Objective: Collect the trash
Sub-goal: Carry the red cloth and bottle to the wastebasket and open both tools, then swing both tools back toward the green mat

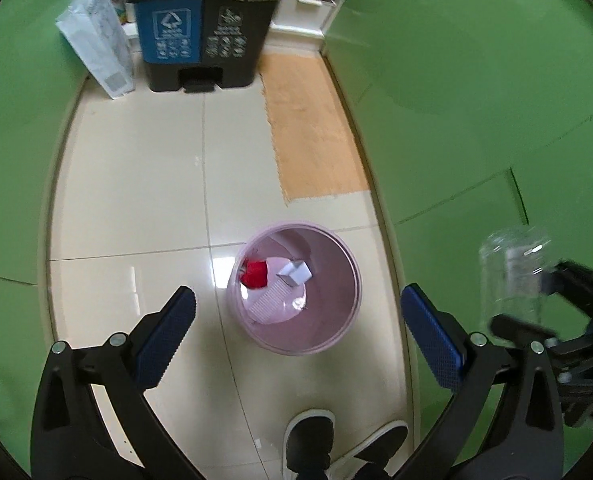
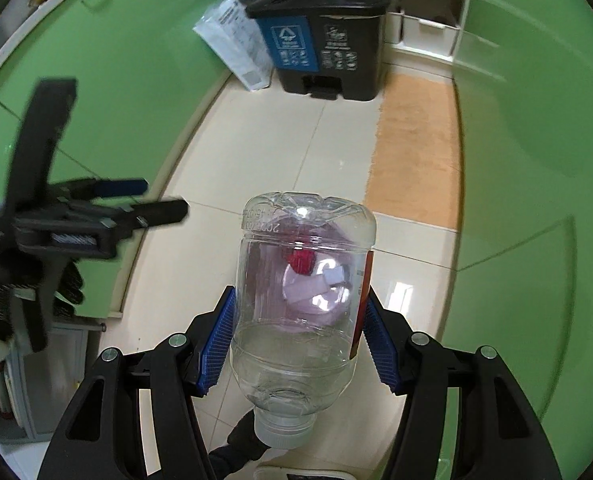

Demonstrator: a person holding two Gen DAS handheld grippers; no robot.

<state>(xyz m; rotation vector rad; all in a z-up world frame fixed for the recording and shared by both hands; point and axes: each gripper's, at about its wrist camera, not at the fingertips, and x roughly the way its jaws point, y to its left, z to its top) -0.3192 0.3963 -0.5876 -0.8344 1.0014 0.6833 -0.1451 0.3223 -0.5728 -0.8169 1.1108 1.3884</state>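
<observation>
- A clear, empty plastic bottle (image 2: 302, 300) with a white cap is clamped between the blue ribbed pads of the right gripper (image 2: 300, 340); the cap end is turned toward the camera and the base away from it.
- The left gripper (image 1: 296, 332) is seen with its jaws spread wide and nothing between them.
- A round pale pink plastic wastebasket (image 1: 336, 280) is seen on the cream tiled floor (image 1: 136, 180), below the open left jaws.
- Inside it, a red item (image 1: 255, 273), a small white box (image 1: 295, 273) and pale pink packaging (image 1: 274, 304) are seen.
- The bottle is held well above the floor, and the basket's contents are seen through it in the right wrist view.
- A black pedal bin (image 1: 204, 36) with a blue recycling panel is set farther back, with a white printed bag (image 1: 96, 44) just beside it.
- A tan mat (image 1: 308, 128) is laid along the green cabinet fronts (image 1: 476, 80).
</observation>
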